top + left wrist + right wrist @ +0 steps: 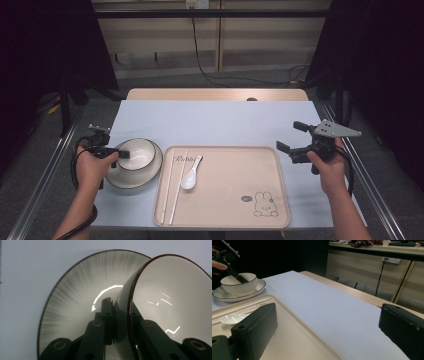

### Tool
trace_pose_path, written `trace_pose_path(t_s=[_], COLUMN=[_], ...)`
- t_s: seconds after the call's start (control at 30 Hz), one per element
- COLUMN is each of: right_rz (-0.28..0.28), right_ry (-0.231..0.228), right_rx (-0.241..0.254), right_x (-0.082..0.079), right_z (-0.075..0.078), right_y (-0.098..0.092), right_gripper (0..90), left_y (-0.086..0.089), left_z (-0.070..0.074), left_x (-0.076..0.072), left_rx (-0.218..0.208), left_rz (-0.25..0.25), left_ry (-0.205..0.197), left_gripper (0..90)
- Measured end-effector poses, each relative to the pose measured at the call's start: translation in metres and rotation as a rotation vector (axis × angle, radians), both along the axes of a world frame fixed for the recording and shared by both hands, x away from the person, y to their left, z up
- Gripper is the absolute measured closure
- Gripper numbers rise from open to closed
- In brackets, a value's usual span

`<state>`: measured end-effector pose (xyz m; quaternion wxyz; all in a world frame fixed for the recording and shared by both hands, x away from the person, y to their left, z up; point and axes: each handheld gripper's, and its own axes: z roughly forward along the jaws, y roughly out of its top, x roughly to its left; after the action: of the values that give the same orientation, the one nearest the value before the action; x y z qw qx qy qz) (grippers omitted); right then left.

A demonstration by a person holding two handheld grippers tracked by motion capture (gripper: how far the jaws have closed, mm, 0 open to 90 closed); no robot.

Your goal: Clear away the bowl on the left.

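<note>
A white bowl [138, 150] with a dark rim sits on a white plate [131, 178] at the table's left. My left gripper [122, 153] is shut on the bowl's near-left rim. In the left gripper view one jaw lies inside the bowl [172, 302] and the other outside its wall, above the streaked plate [75, 297]; the left gripper [120, 307] pinches the wall. My right gripper [290, 136] hangs open to the right of the tray, nothing between its jaws. The right gripper view shows the bowl [239, 286] and plate [227, 297] far left beyond the right gripper [327, 322].
A beige tray [225, 210] with a rabbit drawing lies in the middle of the pale blue table. A white spoon [191, 172] and a pair of chopsticks [170, 190] rest on its left part. A wooden table edge runs behind.
</note>
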<state>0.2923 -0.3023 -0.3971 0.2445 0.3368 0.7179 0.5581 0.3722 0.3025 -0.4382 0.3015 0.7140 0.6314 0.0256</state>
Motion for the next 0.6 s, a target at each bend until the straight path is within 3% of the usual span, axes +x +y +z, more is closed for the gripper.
trace_pose_path(t_s=[0.03,0.13,0.23,0.3,0.53,0.6], right_rz=[0.0,-0.002,-0.008,0.004,0.002,0.006], right_ry=[0.001,0.002,-0.001,-0.004,-0.003,-0.006], right_rx=[0.0,0.001,0.0,0.001,0.004,0.003], right_x=[0.0,0.0,0.0,0.0,0.0,0.0], right_z=[0.0,0.0,0.0,0.0,0.0,0.0], right_y=[0.0,0.0,-0.001,-0.001,0.0,0.0], right_gripper=[1.8,1.7,1.7,1.8,1.7,1.7], left_y=[0.0,-0.002,-0.002,-0.004,-0.025,-0.031], left_z=[0.001,0.007,0.012,0.018,0.033,0.035], left_x=[0.0,0.0,0.0,0.0,-0.003,-0.004], left_rx=[-0.006,0.026,0.001,0.007,-0.044,-0.043], left_rz=[-0.012,-0.022,-0.005,-0.029,-0.07,-0.101], left_ry=[0.008,0.007,-0.005,-0.008,-0.075,-0.102], left_gripper=[81.3,81.8,82.2,82.4,82.4,82.4])
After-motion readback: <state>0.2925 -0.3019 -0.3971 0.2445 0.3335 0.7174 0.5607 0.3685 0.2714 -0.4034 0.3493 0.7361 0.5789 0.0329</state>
